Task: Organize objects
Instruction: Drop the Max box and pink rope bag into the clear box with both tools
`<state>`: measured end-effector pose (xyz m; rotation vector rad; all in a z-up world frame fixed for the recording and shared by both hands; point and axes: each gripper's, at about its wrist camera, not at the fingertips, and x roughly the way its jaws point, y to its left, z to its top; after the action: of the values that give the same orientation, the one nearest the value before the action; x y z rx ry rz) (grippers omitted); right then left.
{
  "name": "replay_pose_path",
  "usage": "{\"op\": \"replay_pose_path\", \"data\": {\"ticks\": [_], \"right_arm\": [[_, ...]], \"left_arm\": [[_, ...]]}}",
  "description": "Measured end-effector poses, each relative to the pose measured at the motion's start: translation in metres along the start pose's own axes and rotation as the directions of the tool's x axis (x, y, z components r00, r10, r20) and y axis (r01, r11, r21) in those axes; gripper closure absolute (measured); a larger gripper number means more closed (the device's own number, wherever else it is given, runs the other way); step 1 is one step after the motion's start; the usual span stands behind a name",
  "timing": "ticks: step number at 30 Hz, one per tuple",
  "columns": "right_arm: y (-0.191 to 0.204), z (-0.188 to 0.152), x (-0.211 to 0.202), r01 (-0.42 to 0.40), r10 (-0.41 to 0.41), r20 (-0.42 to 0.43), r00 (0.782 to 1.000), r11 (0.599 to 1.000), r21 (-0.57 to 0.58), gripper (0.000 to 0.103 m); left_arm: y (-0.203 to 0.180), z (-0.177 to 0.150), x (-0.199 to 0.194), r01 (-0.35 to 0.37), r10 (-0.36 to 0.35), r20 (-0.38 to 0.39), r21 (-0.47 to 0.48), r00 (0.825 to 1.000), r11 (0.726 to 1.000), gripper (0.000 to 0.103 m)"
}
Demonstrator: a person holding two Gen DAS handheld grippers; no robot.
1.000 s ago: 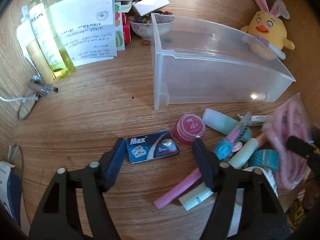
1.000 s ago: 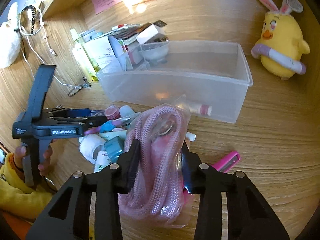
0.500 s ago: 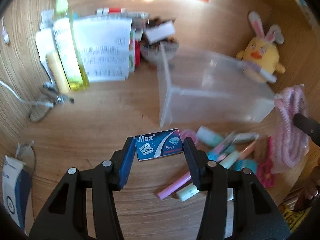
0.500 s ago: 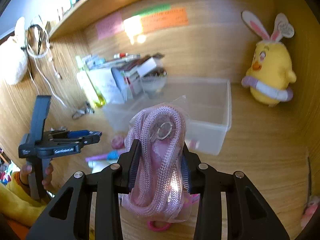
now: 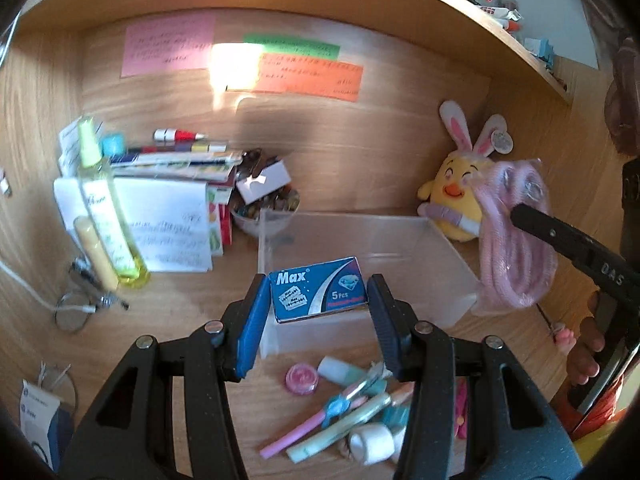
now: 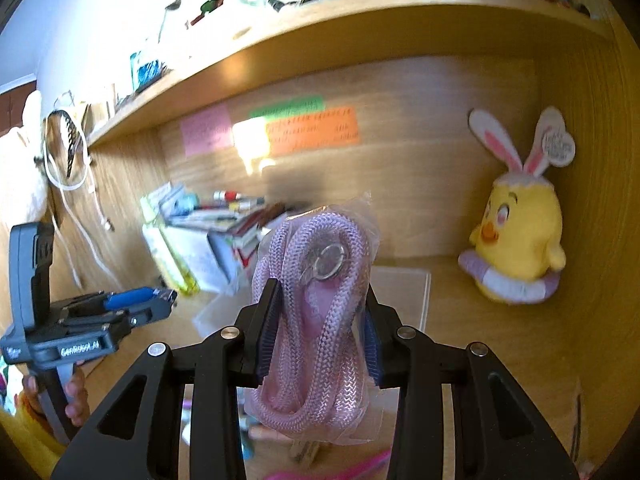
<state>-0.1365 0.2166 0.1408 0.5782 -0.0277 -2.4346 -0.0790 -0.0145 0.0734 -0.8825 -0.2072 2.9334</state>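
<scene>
A wooden desk [image 5: 168,344] fills the lower part of the left view, with a shelf [image 6: 360,12] across the top of the right view. A clear bin [image 5: 372,248] sits mid-frame on the desk. At the right stands a yellow chick toy [image 5: 456,196]. A tall yellow bottle [image 5: 108,216] and papers [image 5: 168,228] crowd the left. The right gripper [image 6: 320,320] squeezes a bagged pink rope [image 6: 320,320], hiding part of the bin. The left gripper [image 5: 318,300] pinches a small blue box [image 5: 318,294] in front of the bin. Pens [image 5: 340,412] lie at the bottom.
</scene>
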Motion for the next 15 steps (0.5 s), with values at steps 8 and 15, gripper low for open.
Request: {"op": "replay_pose_path", "data": {"ticks": [8,15], "right_arm": [[-0.010,0.012,0.039,0.058,-0.059,-0.036,0.998,0.998,-0.010,0.069],[-0.021,-0.005,0.086,0.053,-0.051,-0.158,0.986,0.999,0.008,0.069]], "left_arm": [[0.001,0.008,0.042,0.001,-0.001,-0.059,-0.009,0.998,1.000,0.054],[-0.001,0.004,0.073,-0.005,0.006,-0.115,0.002,0.993,1.000,0.054]]}}
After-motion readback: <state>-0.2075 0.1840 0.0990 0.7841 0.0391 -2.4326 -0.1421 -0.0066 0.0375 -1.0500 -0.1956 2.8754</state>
